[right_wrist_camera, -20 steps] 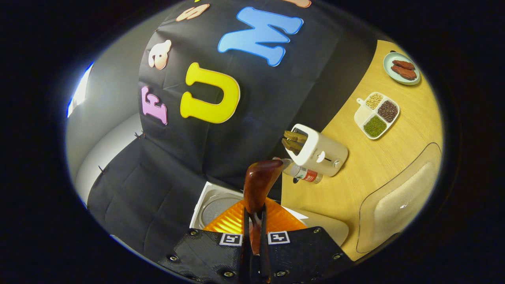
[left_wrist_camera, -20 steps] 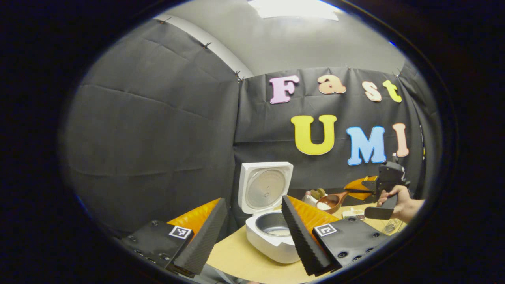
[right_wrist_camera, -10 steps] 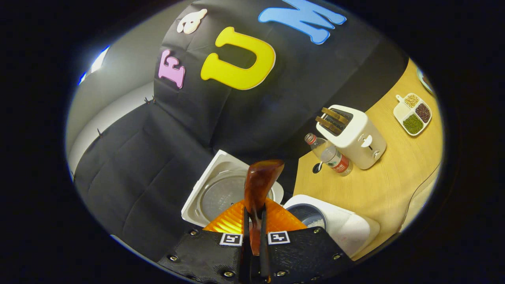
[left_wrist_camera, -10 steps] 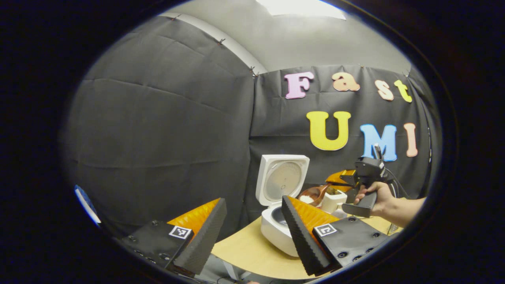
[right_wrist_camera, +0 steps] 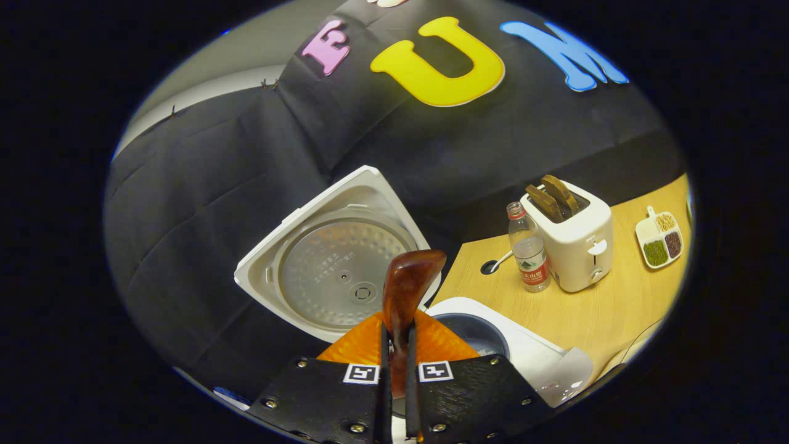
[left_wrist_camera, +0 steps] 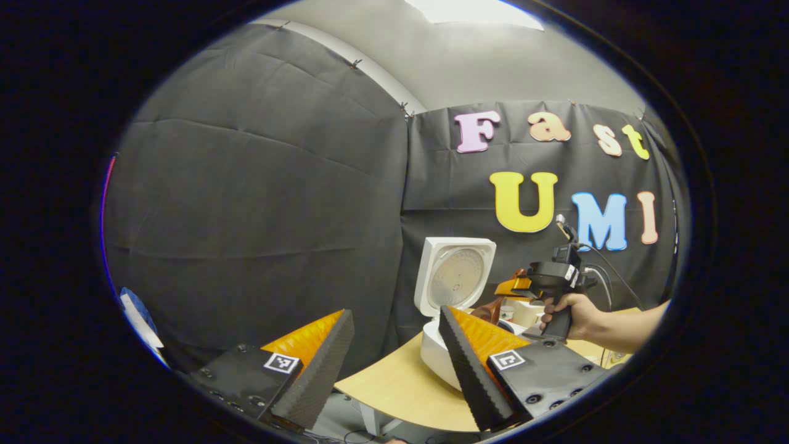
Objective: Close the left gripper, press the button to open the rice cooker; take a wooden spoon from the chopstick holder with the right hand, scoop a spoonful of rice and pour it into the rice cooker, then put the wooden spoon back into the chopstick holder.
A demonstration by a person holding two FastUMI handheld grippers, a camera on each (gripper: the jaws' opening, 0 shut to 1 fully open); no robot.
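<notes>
We read the right gripper as clamped on the wooden spoon, fingers pressed flat on the handle with the bowl end sticking forward; spoon sits above the open rice cooker, its lid upright behind. The left gripper hangs wide apart, holding nothing, well short of the cooker. In the left gripper view the right gripper and the hand on it show over the cooker.

Handling: spoon looks light, stiff, glossy so likely slippery; we'd grip mid-handle and keep it level; loose rice spills on any tilt.

Hard to tell: the spoon's hollow faces away, so rice in it can't be confirmed; pot interior mostly blocked by the fingers; chopstick holder hidden. Toaster, bottle and sectioned dish stand apart on the table.
</notes>
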